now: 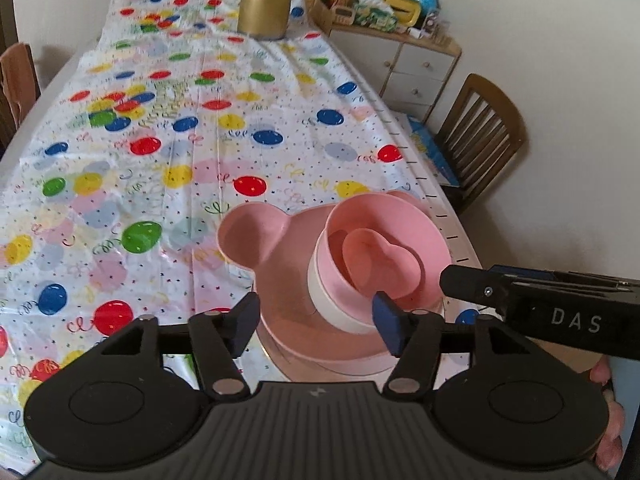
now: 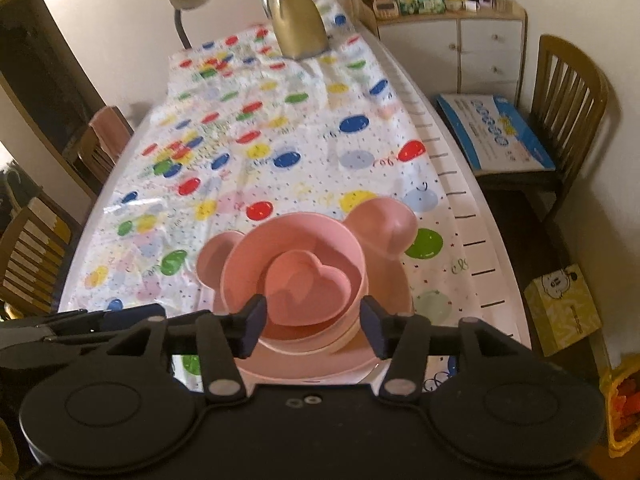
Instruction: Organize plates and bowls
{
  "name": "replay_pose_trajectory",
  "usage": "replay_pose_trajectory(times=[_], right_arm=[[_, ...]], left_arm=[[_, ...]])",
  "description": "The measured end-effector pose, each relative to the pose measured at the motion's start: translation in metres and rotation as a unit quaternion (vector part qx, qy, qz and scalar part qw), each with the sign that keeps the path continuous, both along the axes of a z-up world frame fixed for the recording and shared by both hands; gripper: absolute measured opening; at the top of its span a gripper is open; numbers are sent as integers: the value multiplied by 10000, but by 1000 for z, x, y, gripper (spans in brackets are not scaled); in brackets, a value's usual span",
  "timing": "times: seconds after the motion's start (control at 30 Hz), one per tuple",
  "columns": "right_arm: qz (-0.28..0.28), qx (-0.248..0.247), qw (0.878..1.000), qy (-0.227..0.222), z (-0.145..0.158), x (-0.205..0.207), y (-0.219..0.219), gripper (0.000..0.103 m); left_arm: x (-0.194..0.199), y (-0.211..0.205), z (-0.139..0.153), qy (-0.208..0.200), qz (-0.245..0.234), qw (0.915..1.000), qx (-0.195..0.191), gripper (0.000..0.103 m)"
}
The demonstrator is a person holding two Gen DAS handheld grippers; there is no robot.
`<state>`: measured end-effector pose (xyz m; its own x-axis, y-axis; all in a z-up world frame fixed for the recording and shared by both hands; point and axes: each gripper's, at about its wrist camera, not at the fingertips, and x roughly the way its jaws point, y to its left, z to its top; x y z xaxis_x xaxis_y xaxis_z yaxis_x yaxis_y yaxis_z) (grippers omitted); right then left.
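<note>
Nearest the lens in each view is the black gripper body, its two arms reaching out to dark blue pads. The left gripper (image 1: 316, 320) has its jaws apart and holds nothing; the pink stack shows in the gap beyond them, untouched. The right gripper (image 2: 312, 326) is likewise spread and empty, poised above the near rim of the same stack, and its side juts into the left view at the right edge. Below lies the long table (image 1: 460, 236), covered by a balloon-print cloth (image 1: 160, 160). On it, near the right edge at the near end, sits the bear-eared plate (image 2: 384, 224), its two round ears pointing away. Inside the plate stands a round pink bowl (image 2: 240, 268) with a white base, and nested in that a small heart bowl (image 2: 308, 280). At the far end stands a gold jug (image 2: 298, 24), well apart from the stack. A wooden chair (image 2: 568, 92) stands beside the table on the right.
</note>
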<state>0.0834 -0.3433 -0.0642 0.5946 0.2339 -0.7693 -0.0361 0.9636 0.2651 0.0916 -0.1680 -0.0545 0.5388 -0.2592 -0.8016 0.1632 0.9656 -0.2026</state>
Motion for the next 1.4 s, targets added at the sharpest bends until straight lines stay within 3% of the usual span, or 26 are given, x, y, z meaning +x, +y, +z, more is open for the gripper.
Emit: replay_pose_trajectory(times=[0.3, 0.43, 0.67, 0.8, 0.87, 0.9, 1.4], right_arm=[[154, 150, 9965, -804, 22, -38, 0, 83], [260, 39, 9932, -1132, 31, -52, 4, 90], [251, -36, 9889, -1467, 40, -73, 9, 101], [240, -35, 9875, -1559, 39, -82, 10, 103], [236, -40, 9861, -1647, 40, -86, 11, 103], [228, -25, 9854, -1688, 41, -88, 12, 103], [49, -43, 9769, -2137, 45, -112, 14, 103]], left_arm=[[-33, 16, 15, -363, -78, 9993, 79, 63], [-46, 24, 23, -496, -85, 9987, 3, 78], [-64, 34, 31, -693, -102, 9975, 1, 83], [-69, 39, 33, -739, -94, 9972, -79, 86], [-73, 41, 34, -791, -62, 9968, -121, 99], [-75, 42, 35, -827, -57, 9964, -156, 101], [-97, 56, 44, -1140, 31, 9932, -214, 102]])
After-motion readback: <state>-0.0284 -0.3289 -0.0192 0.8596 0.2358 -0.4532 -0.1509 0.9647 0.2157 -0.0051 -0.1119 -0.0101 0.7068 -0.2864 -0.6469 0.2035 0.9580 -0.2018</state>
